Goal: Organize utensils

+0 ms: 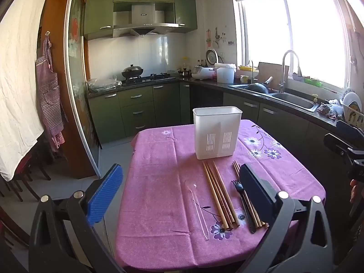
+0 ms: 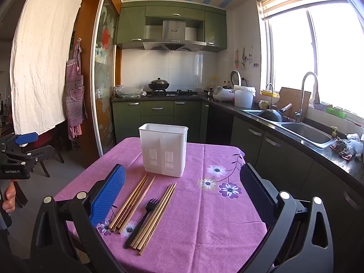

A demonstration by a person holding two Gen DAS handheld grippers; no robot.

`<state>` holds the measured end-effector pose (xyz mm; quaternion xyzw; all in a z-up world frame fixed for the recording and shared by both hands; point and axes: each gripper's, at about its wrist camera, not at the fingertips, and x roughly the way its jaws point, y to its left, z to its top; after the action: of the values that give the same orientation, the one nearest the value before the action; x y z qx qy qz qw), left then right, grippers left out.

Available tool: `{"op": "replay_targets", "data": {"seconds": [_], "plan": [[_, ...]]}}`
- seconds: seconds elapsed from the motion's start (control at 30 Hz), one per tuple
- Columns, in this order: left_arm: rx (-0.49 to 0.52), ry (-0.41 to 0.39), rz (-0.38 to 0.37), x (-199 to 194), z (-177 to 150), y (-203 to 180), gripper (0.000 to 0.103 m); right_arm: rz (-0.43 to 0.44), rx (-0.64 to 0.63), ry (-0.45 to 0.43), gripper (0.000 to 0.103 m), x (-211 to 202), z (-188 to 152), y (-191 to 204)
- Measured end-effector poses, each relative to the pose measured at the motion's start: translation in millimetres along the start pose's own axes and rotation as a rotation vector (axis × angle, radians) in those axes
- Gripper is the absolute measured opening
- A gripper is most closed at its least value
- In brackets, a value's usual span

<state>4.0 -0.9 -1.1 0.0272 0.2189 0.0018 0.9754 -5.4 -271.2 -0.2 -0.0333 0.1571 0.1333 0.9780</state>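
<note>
Both grippers hovered level above the near edge of the purple tablecloth (image 2: 204, 216), jaws spread wide and holding nothing. The left gripper (image 1: 179, 195) and right gripper (image 2: 182, 195) faced the white caddy (image 2: 163, 150); chopsticks (image 2: 134, 202) and a black fork (image 2: 143, 218) lay just before it.

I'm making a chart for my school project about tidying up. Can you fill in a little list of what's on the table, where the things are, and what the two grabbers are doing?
table cover: pink flowered cloth
holder: white utensil caddy, upright, far side of table, looks empty from here
left bundle: chopsticks, lying flat
middle: black plastic fork, lying flat
right bundle: more chopsticks, beside the fork
extra: clear plastic spoon, lying left of everything
left gripper: open, holding nothing
right gripper: open, holding nothing
put away so far: nothing
</note>
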Motion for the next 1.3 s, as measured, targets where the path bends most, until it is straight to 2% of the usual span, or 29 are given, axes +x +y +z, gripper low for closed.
{"op": "replay_targets", "data": {"seconds": [0.5, 1.3], "plan": [[0.003, 0.011, -0.002, 8.4, -16.1, -4.2, 0.097, 0.000, 0.003, 0.002, 0.099, 1.8, 0.2, -1.2], [0.005, 0.028, -0.008, 10.1, -12.9, -3.9, 0.097, -0.007, 0.007, 0.018, 0.099, 9.9, -4.2, -0.8]]}}
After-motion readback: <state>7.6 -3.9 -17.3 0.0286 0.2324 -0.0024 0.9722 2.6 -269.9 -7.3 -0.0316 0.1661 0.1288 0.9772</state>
